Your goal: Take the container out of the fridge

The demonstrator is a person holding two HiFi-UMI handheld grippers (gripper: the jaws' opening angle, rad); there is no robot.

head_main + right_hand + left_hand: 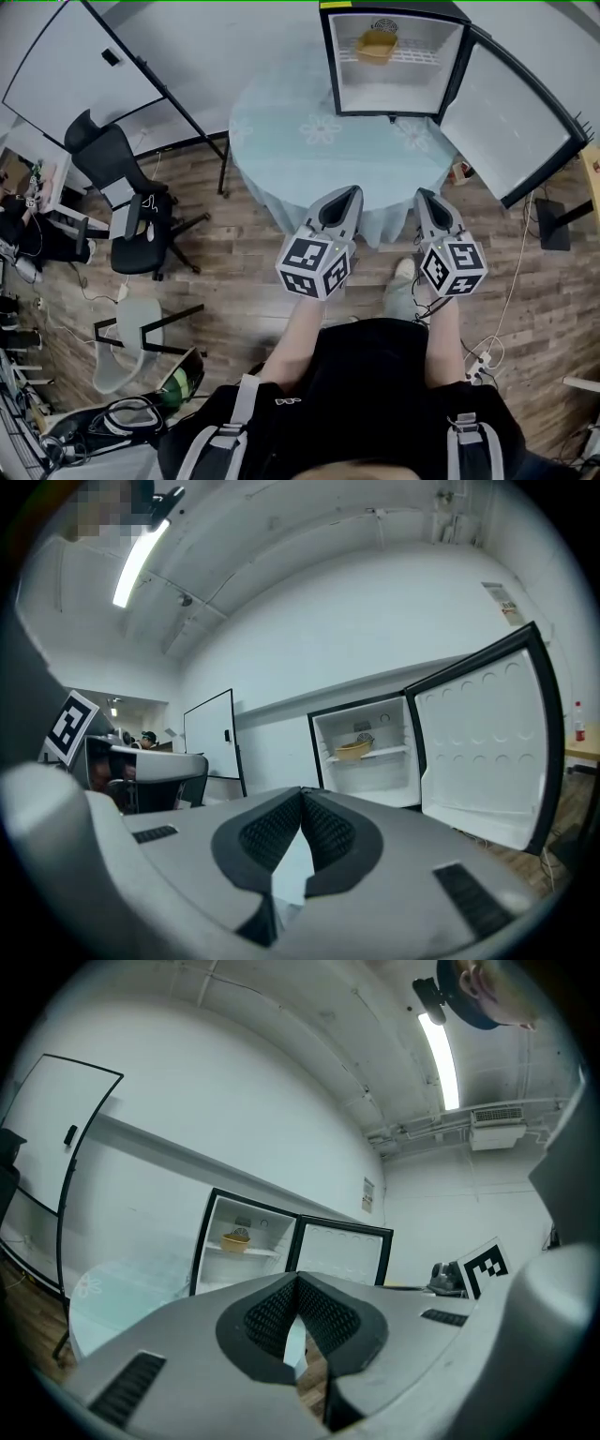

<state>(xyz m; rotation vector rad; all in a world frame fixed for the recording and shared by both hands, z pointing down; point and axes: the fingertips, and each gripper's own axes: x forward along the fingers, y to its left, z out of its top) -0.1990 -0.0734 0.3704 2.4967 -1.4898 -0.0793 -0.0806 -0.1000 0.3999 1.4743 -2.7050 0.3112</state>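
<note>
A small fridge (394,61) stands on a round table (281,141) with a pale blue cloth. Its door (511,122) hangs open to the right. On the upper shelf sits a yellow container (376,45), also visible in the left gripper view (235,1238) and the right gripper view (352,750). My left gripper (353,190) and right gripper (424,194) are side by side at the table's near edge, well short of the fridge and pointing toward it. The left gripper (297,1279) and right gripper (302,792) are both shut, with nothing between the pads.
A black office chair (131,202) and a whiteboard (80,70) stand to the left of the table. A white chair (127,342) is at the lower left. A power strip with cables (478,366) lies on the wooden floor at the right.
</note>
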